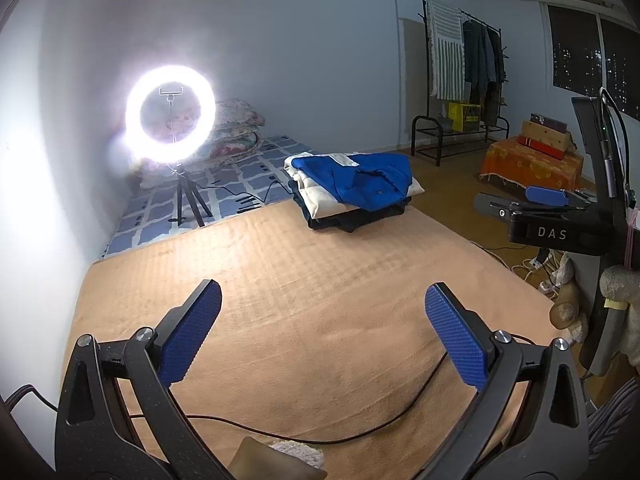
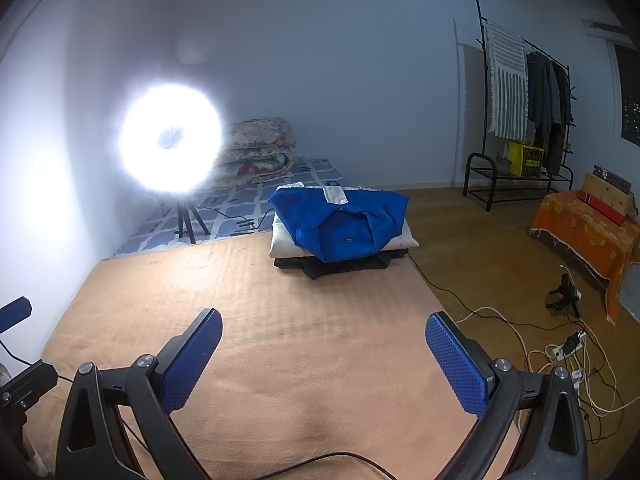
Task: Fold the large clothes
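Note:
A stack of folded clothes sits at the far end of the tan blanket (image 1: pixel 304 288) (image 2: pixel 280 320). Its top piece is a blue garment (image 1: pixel 368 182) (image 2: pixel 344 224) lying over a cream one (image 1: pixel 316 200) (image 2: pixel 280 246), with dark pieces underneath. My left gripper (image 1: pixel 322 300) hovers open over the near part of the blanket, nothing between its blue pads. My right gripper (image 2: pixel 324 330) is likewise open and empty, well short of the stack. The right gripper also shows at the right edge of the left wrist view (image 1: pixel 548 196).
A bright ring light on a tripod (image 1: pixel 170 114) (image 2: pixel 172 138) stands at the far left on a blue patterned mat. A black cable (image 1: pixel 360 432) crosses the near blanket. Power strips and cords (image 2: pixel 568 348) lie on the wood floor at right. A clothes rack (image 2: pixel 524 112) stands by the wall.

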The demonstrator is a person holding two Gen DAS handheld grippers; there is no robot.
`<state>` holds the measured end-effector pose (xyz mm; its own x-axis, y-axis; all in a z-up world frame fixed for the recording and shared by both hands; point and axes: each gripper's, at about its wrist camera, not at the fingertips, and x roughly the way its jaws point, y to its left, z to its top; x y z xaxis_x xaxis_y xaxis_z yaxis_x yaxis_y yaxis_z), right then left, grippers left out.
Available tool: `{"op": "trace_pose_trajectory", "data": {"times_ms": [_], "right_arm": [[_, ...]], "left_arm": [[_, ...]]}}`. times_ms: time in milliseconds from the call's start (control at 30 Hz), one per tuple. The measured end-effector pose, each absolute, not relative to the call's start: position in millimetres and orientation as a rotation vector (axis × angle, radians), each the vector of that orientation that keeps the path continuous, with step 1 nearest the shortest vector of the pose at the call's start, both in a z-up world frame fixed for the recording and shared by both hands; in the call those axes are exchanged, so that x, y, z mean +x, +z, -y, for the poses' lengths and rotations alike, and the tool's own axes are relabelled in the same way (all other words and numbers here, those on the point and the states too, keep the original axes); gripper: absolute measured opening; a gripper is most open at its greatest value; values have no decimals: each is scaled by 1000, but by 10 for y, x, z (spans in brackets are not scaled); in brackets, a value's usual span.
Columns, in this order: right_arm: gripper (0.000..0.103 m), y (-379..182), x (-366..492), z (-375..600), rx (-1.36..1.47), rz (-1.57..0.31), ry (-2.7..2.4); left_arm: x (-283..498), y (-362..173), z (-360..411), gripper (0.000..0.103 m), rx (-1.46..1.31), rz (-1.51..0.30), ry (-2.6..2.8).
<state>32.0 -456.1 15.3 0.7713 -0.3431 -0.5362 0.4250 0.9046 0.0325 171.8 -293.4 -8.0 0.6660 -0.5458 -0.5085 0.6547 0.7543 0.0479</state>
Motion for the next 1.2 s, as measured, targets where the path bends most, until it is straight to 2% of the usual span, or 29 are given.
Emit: {"op": "trace_pose_trajectory", "data": {"times_ms": [1200], "right_arm": [[103,99,314,4526,135,-562,-433]], "left_arm": [[1685,-123,2910,103,233,-506,-695]]}}
